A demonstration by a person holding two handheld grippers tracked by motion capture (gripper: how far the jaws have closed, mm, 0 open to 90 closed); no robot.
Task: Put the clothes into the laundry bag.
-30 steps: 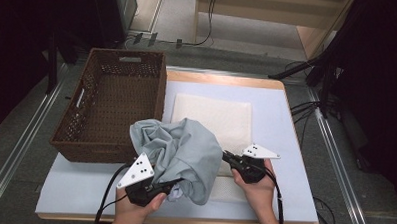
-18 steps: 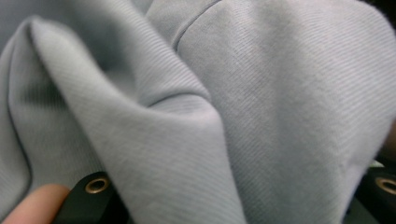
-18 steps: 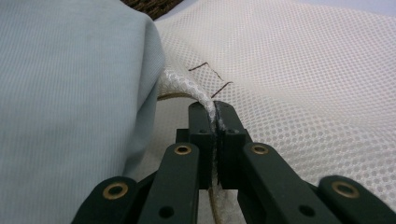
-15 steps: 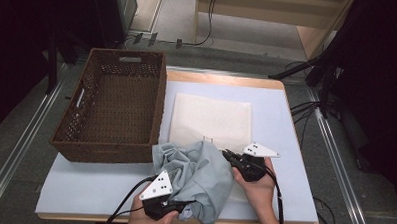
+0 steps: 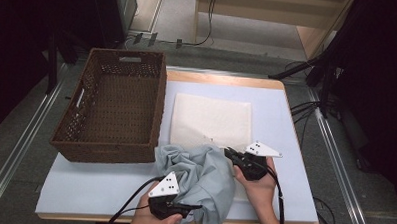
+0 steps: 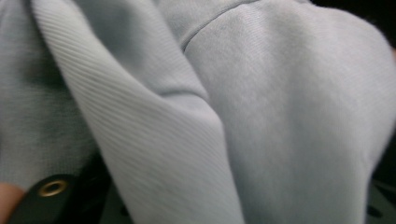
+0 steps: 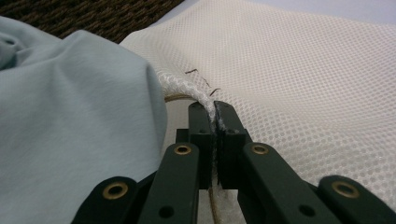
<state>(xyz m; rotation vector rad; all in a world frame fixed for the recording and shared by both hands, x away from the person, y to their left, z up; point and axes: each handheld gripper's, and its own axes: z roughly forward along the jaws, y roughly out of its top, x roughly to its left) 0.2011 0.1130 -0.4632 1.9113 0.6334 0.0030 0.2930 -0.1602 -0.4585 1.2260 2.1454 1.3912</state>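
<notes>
With my right tongs (image 7: 215, 122) clamped on the mesh bag's (image 5: 211, 120) rim and left tongs (image 5: 195, 208) loosening amid the grey garment (image 5: 199, 177), the cloth may slip onto the surface (image 5: 99, 188) instead of entering.

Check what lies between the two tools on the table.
The crumpled grey garment lies between the left tool and the right tool, which pinches the white mesh bag; the high view shows it.
</notes>
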